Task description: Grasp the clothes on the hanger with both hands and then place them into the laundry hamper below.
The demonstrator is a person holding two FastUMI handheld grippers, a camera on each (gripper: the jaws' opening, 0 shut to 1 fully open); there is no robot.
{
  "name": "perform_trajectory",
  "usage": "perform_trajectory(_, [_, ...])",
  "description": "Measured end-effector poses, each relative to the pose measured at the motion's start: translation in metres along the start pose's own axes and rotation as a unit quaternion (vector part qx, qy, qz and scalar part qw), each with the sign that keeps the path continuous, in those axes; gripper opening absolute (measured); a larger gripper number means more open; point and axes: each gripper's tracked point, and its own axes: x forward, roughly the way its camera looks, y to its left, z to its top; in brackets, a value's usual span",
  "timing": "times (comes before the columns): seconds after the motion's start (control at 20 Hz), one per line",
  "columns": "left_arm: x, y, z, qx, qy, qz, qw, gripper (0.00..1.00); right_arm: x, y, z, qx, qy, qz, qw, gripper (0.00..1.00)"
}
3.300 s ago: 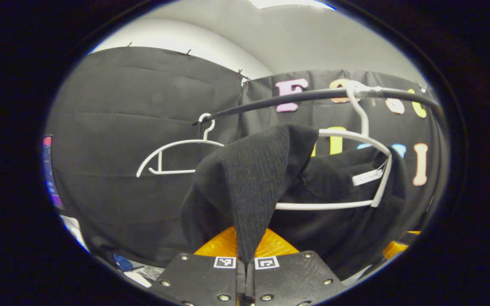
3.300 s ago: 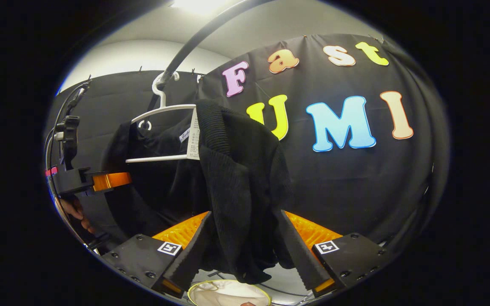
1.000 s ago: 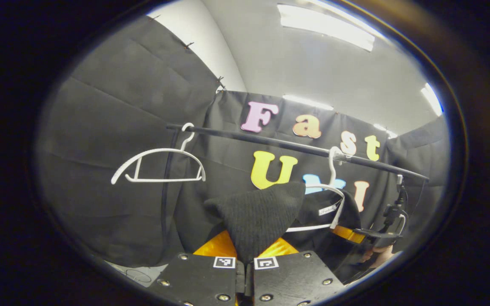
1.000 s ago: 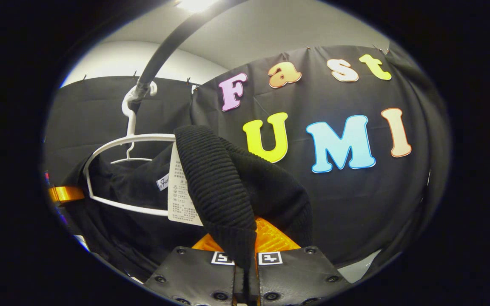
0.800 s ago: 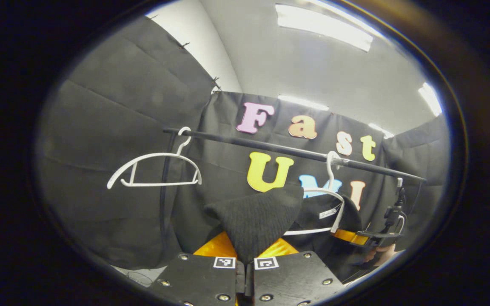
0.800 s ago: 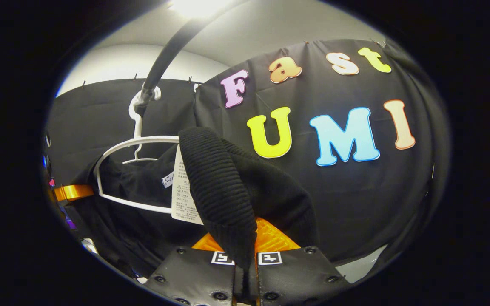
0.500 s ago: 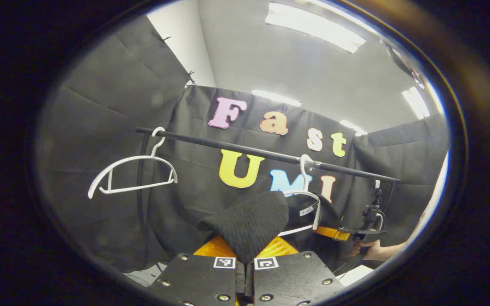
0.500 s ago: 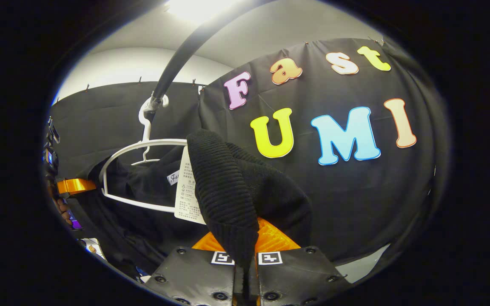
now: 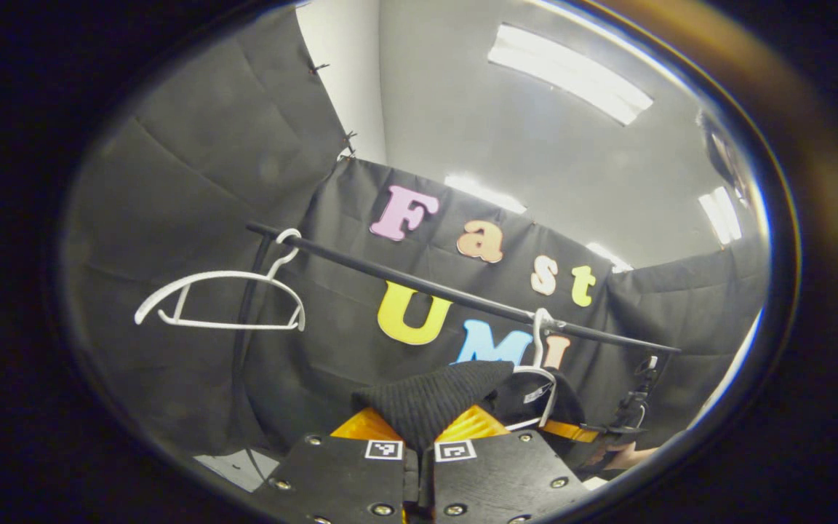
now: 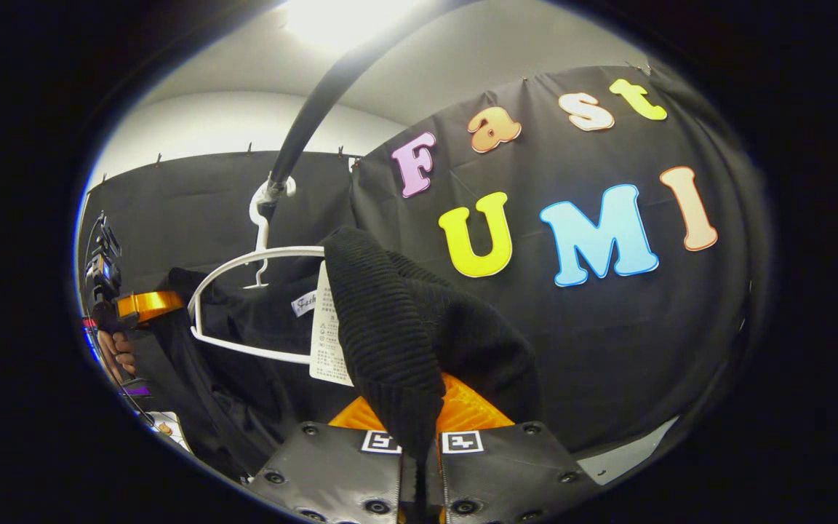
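Note:
A black knit garment point(image 9: 433, 397) still hangs over a white hanger point(image 9: 548, 378) on the black rail point(image 9: 419, 284). My left gripper point(image 9: 419, 457) is shut on one shoulder of it, and the cloth stretches from the jaws back to the hanger. In the right gripper view the garment point(image 10: 382, 327) drapes over the hanger point(image 10: 244, 266), a white label point(image 10: 328, 335) hanging beside it. My right gripper point(image 10: 419, 455) is shut on the ribbed edge. The left gripper point(image 10: 135, 306) and the hand point(image 10: 117, 356) holding it show at far left.
An empty white hanger point(image 9: 219, 298) hangs at the rail's left end, next to the rail's upright post point(image 9: 244, 320). The right gripper point(image 9: 608, 429) with a hand point(image 9: 626, 457) sits beyond the garment. A bit of pale floor point(image 10: 626, 451) shows low right.
The right gripper closed on the garment since the earliest frame. Over the last second the left gripper drew back from the hanger and tilted upward, stretching the cloth. Both stay shut.

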Motion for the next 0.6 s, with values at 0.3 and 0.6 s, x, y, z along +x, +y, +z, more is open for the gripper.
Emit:
perform_trajectory(0.3, [0.014, 0.029, -0.022, -0.010, -0.007, -0.020, 1.000, 0.01, 0.016, -0.044, 0.006, 0.027, -0.034, -0.059, 0.997, 0.09])
perform_trajectory(0.6, [0.005, 0.043, 0.005, 0.001, -0.007, -0.034, 0.999, 0.01, 0.031, -0.063, 0.019, -0.033, -0.040, -0.100, 0.994, 0.09])
